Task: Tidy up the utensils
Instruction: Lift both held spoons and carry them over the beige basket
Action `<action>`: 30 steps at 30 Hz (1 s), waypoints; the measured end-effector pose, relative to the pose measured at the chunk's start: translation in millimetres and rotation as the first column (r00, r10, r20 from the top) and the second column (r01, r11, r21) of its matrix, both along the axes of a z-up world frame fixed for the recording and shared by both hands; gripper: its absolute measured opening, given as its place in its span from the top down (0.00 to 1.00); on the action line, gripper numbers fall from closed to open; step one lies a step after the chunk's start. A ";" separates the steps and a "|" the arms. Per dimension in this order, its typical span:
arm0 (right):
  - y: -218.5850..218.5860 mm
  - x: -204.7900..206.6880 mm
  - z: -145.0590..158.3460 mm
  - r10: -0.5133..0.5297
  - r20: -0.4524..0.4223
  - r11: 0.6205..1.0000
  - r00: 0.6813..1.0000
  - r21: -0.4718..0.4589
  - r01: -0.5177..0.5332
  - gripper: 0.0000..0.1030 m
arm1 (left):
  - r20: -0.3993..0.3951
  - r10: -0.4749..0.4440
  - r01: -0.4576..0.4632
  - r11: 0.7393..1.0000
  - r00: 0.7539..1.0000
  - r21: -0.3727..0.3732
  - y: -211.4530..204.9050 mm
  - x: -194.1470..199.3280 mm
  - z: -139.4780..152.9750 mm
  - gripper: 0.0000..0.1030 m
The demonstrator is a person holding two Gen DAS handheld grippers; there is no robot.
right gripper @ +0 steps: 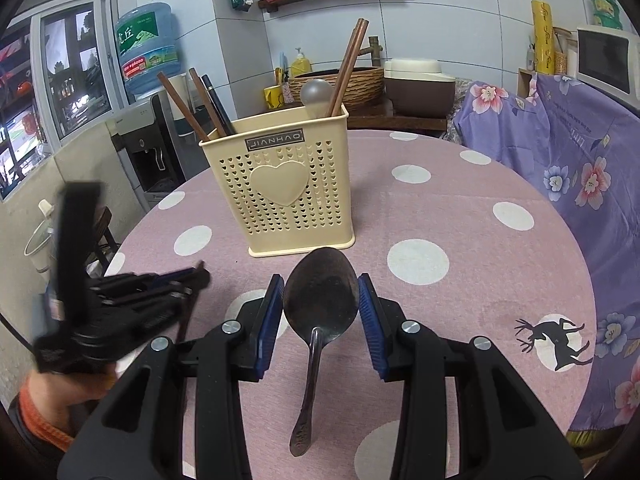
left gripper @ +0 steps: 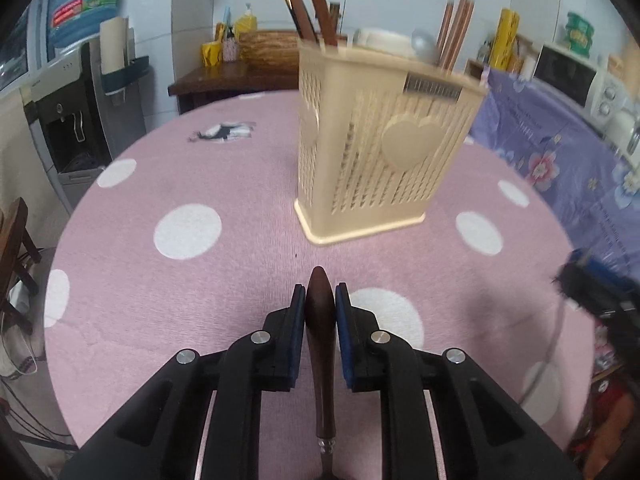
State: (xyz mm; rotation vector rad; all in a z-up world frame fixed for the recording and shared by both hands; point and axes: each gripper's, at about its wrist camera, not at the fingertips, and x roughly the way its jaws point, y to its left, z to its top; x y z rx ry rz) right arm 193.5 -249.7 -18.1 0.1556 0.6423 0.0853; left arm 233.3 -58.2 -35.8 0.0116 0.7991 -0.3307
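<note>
A cream perforated utensil holder with a heart on its front stands on the pink dotted tablecloth. It holds chopsticks and a grey spoon. It also shows in the left wrist view. My left gripper is shut on a dark brown wooden utensil handle, above the table in front of the holder. My right gripper is shut on the bowl of a dark metal spoon, its handle hanging down toward me. The left gripper shows blurred at left in the right wrist view.
A purple floral cloth covers something at the table's right edge. A water dispenser stands at left. A wooden side table with a woven basket and a pot stands behind the table. A deer print marks the cloth.
</note>
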 end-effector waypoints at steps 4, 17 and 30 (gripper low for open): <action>-2.7 -1.8 0.3 -0.003 0.003 1.000 1.000 0.013 0.003 0.63 | 0.069 -0.002 0.009 0.996 0.998 -0.089 15.4 -25.4 33.8 0.84; -0.7 -15.1 7.3 0.011 0.036 1.000 0.999 0.022 -0.012 0.63 | 0.136 -0.006 0.029 0.985 0.991 -0.170 32.1 -64.0 53.2 0.84; 1.2 -12.0 12.2 0.048 0.056 0.999 0.997 0.012 -0.049 0.63 | 0.170 -0.045 0.079 0.977 0.984 -0.198 20.0 -52.7 61.9 0.85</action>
